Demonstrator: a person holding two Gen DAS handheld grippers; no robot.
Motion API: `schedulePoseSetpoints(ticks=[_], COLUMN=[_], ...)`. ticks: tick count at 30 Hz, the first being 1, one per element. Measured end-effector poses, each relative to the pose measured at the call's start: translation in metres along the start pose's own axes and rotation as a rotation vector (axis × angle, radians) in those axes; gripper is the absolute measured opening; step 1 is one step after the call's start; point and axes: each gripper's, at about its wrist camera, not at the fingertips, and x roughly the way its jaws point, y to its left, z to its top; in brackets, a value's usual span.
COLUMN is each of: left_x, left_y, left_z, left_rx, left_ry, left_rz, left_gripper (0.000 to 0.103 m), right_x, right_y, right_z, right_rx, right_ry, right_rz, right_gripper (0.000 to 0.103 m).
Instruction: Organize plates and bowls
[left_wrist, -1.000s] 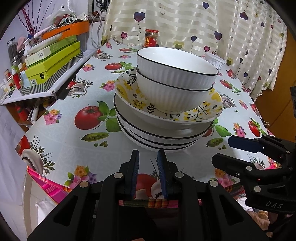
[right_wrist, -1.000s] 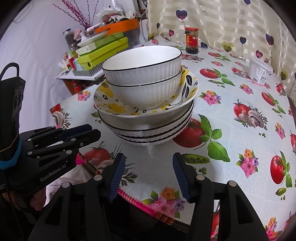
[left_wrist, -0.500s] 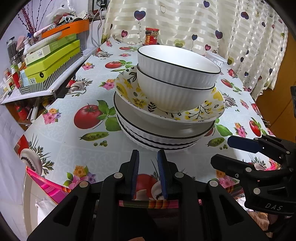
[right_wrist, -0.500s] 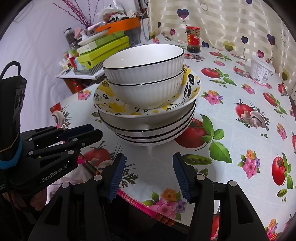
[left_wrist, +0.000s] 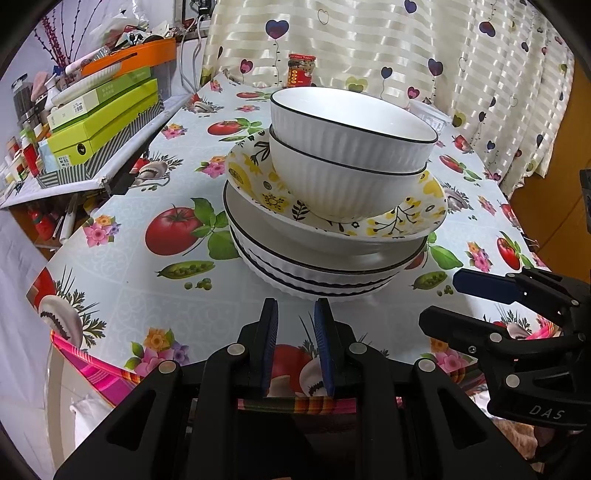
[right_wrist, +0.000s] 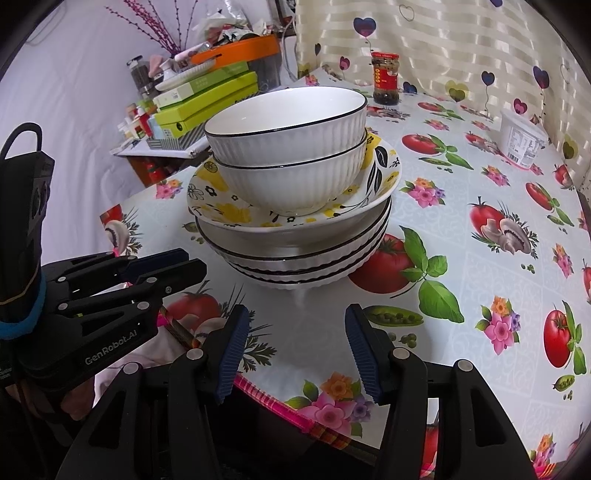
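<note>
Bowls (left_wrist: 351, 147) sitting stacked on plates (left_wrist: 317, 273); left gripper (left_wrist: 295, 317) hovering narrowly parted, right gripper (right_wrist: 295, 321) gaping wide, both holding nothing

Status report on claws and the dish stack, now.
Left claw narrowly open, empty. Right claw wide open, empty. Two bowls on floral plate, untouched. Nothing blocking.

Both cams creeping closer: the stack of white ribbed black-rimmed bowls and yellow floral plate (left_wrist: 332, 206) looms bigger vs 1 s ago in left and right wrist views, sitting a touch nearer the black left gripper (left_wrist: 295, 321) fingertips.
</note>
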Motion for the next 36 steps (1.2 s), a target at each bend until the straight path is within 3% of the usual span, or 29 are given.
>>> schedulePoseSetpoints(ticks=[36], left_x=[0.0035], left_y=[-0.0001], left_z=[-0.0010], left_rx=[0.005], left_ry=[0.021], left_rz=[0.002], left_gripper=[0.021], right_x=[0.0003], right_y=[0.0004], right_z=[0.0001], right_rx=[0.000], right_ry=[0.001], right_rz=[0.001], right_gripper=[0.056])
